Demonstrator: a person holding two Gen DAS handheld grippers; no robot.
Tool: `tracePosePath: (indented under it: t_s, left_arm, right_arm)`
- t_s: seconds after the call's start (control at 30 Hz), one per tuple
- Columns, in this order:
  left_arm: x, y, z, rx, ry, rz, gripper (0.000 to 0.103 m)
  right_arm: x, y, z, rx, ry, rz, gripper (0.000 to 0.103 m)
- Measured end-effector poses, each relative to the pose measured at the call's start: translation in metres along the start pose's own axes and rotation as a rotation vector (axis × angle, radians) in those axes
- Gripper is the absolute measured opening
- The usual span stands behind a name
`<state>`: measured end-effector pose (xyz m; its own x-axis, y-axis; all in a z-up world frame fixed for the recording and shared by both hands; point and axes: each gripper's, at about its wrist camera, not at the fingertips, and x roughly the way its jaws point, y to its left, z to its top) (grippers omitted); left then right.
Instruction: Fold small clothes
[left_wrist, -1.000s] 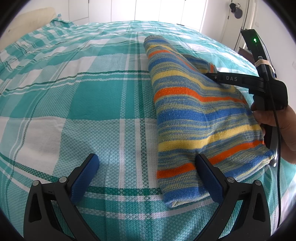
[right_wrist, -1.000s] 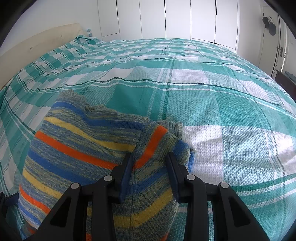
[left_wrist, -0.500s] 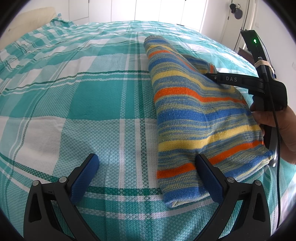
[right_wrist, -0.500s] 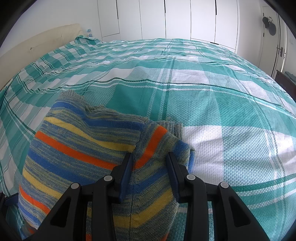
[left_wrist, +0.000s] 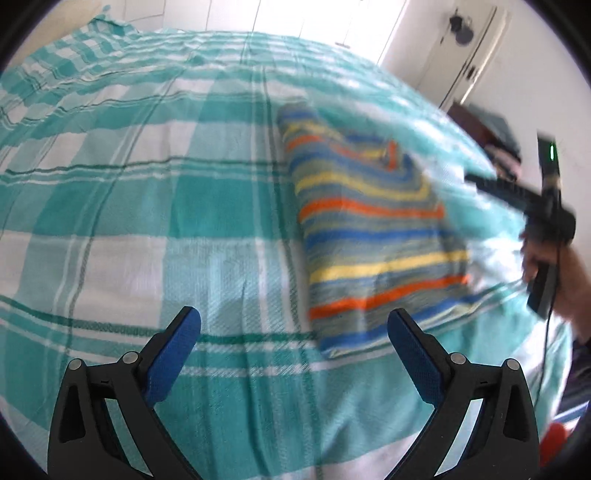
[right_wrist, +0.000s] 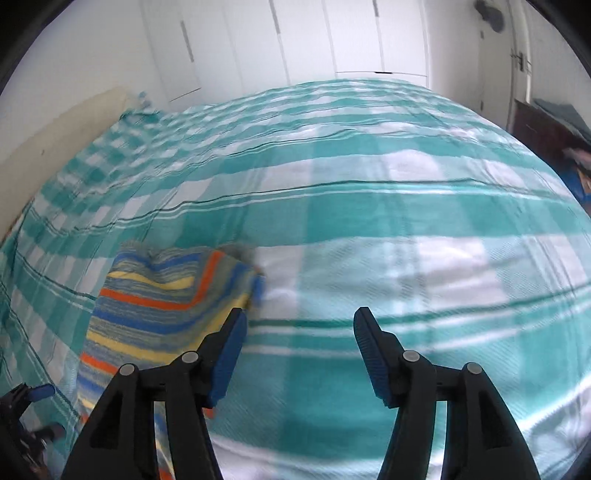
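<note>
Both grippers empty: left gripper (left_wrist: 293, 328) wide, right gripper (right_wrist: 299, 328) wide. Folded striped knit jumper (left_wrist: 369, 236) lies on teal checked bedspread (left_wrist: 147, 206), just beyond left's right finger (frames blurred). Fold looks finished; next, fetch another garment.

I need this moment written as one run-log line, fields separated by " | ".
step: fold done | striped sweater: folded, flat on plaid bedspread | left hand-held gripper: open, empty | right hand-held gripper: open, beside sweater
</note>
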<state>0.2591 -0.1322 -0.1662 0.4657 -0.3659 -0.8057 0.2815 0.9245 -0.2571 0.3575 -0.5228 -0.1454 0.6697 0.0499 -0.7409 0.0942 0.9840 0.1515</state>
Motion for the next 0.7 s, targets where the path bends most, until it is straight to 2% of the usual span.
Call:
tracePosePath:
  t_s: [0.1, 0.17, 0.23, 0.27, 0.3, 0.37, 0.5, 0.6, 0.7]
  left_arm:
    - [0.016, 0.002, 0.010, -0.024, 0.038, -0.029, 0.101]
    - [0.036, 0.008, 0.013, -0.081, 0.084, -0.020, 0.101]
    - [0.043, 0.010, 0.011, -0.116, 0.102, -0.047, 0.100]
    - [0.044, 0.007, 0.010, -0.115, 0.102, -0.059, 0.100]
    - [0.044, 0.004, 0.009, -0.100, 0.097, -0.063, 0.100]
    - [0.046, -0.007, 0.007, -0.047, 0.091, -0.058, 0.100]
    - [0.053, -0.013, 0.005, -0.029, 0.098, -0.061, 0.100]
    - [0.056, -0.012, 0.006, -0.030, 0.087, -0.082, 0.100]
    - [0.061, -0.017, 0.008, -0.017, 0.084, -0.094, 0.100]
  right_arm:
    - [-0.010, -0.025, 0.001, 0.068, 0.034, 0.037, 0.061]
    - [-0.013, -0.030, 0.004, 0.118, 0.037, 0.086, 0.061]
    - [-0.011, -0.029, 0.012, 0.188, 0.034, 0.193, 0.063]
    - [-0.007, -0.026, 0.016, 0.222, 0.040, 0.259, 0.067]
    - [-0.001, -0.020, 0.017, 0.244, 0.052, 0.306, 0.072]
    - [0.020, -0.007, 0.021, 0.269, 0.127, 0.399, 0.073]
    - [0.056, 0.015, 0.019, 0.217, 0.224, 0.393, 0.073]
    - [0.072, 0.012, 0.012, 0.260, 0.256, 0.390, 0.073]
    - [0.086, 0.000, 0.007, 0.326, 0.286, 0.428, 0.073]
